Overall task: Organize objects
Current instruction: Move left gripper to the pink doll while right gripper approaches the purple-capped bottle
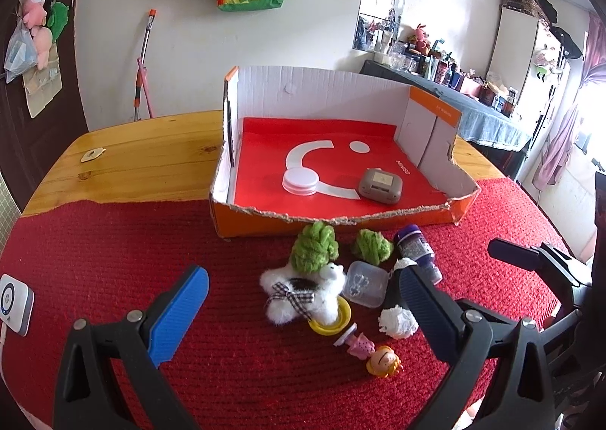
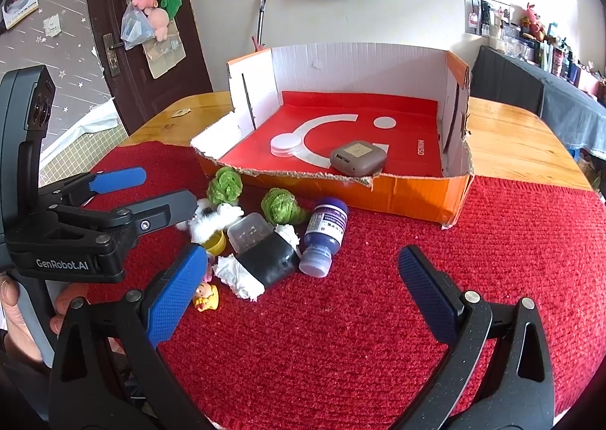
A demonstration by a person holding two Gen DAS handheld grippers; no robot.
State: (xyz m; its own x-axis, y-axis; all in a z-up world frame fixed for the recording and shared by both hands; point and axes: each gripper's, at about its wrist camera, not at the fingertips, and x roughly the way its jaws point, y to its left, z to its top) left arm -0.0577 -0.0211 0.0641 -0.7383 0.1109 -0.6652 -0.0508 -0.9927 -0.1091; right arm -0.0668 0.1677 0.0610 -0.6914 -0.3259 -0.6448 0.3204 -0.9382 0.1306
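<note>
While spread wide over the red mat (image 2: 378,297), left gripper (image 1: 303,297) and right gripper (image 2: 303,278) both empty. Clustered before the cardboard box (image 1: 416,219): plush toy (image 1: 303,297), two green yarn balls (image 1: 313,246), purple bottle (image 2: 325,233), clear case (image 1: 365,282). Inside: white lid (image 1: 300,180), grey case (image 1: 380,185).

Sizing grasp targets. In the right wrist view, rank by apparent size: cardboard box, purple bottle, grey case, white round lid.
1. cardboard box, by far the largest.
2. purple bottle.
3. grey case, close to the bottle; it sits farther back, so that order is unsure.
4. white round lid, smallest.
</note>
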